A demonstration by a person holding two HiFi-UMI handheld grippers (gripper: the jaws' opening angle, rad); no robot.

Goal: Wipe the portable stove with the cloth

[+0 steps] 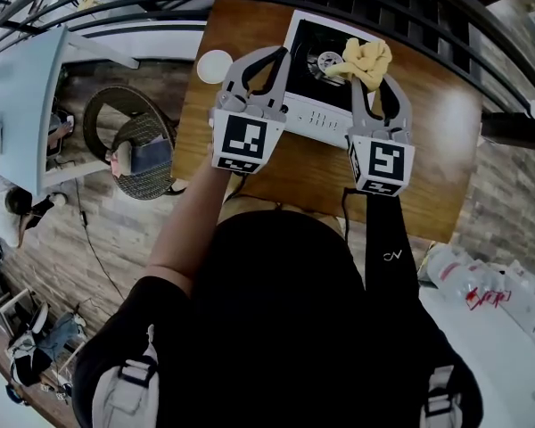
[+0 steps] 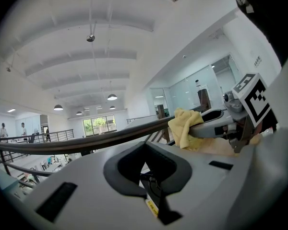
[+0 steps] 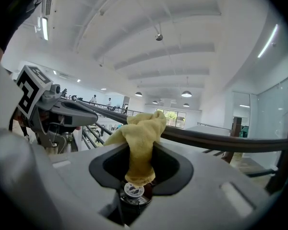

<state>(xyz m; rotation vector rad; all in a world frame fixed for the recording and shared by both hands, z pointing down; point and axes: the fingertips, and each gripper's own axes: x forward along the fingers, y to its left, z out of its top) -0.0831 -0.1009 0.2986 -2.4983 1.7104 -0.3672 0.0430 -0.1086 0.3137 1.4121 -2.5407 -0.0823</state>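
Right gripper: its jaws are closed on the cloth. In the right gripper view we see the yellow fabric pinched low and bunching up out of the front.
Left gripper: its jaws are together with nothing between them, over the left edge of the portable stove.
Where the cloth is: from the head view it lies over the right rear of the stove's black top, beside the burner. We cannot tell whether it touches the surface.
Aim: both gripper views look out at the railing and the hall, not down at the stove, so we judge the jaws are pointed outward, not at the surface.
Risk, thin contact: the cloth is a tight wad. If we press as it is, we think only a small knot would rub, and the hard jaw tips might scrape the top.
Risk, snagging: the burner stands just beside the wad, and a sweep toward it could catch loose fabric and pull it from the pinch.
Risk, stove sliding: the stove sits free on the tabletop, and a firm stroke with the left gripper not bracing it might push it toward the rail.
Risk, bystander item: a white round object lies near the left gripper, and a wide swing could knock it.
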